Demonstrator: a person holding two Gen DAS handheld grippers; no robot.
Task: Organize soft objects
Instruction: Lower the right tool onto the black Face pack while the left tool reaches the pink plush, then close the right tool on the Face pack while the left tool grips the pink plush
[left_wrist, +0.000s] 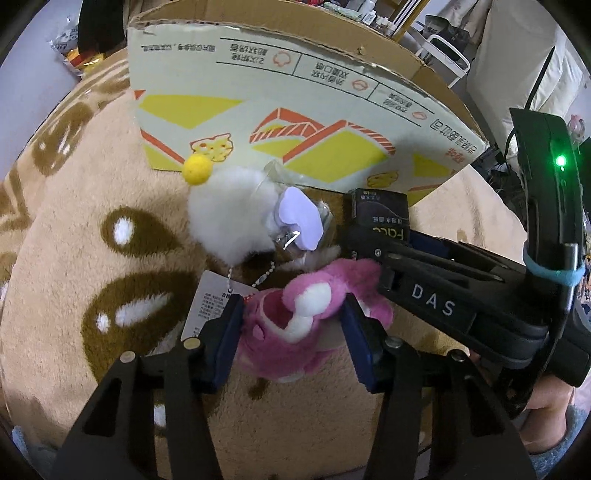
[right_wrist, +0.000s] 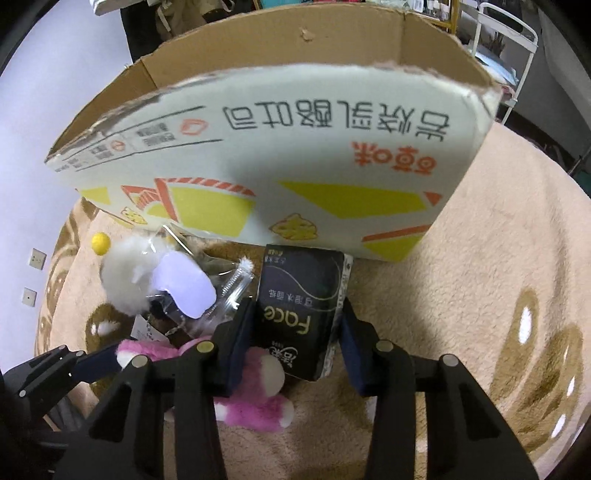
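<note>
left gripper (left_wrist: 291, 325): both blue pads pressed against the sides of the pink plush toy (left_wrist: 314, 317), pinching it where it lies on the blanket.
right gripper (right_wrist: 291, 332): jaws closed in on the black tissue pack (right_wrist: 299, 314), a pad against each long side; whether the pack is clear of the blanket cannot be told.
pink plush toy: low on the blanket, touching the tissue pack's near end, white muzzle turned up.
white fluffy toy (left_wrist: 225, 218): just beyond the pink one, a yellow ball (left_wrist: 197, 168) at its far edge, a ball chain and paper tag (left_wrist: 210, 306) trailing toward the left gripper.
clear plastic packet (left_wrist: 295, 218): lies against the white toy, a pale lilac shape inside.
cardboard box (right_wrist: 295, 147): open-topped, standing behind all the items, printed yellow and orange.
blanket (left_wrist: 110, 258): beige plush with brown and white pattern, under everything.
</note>
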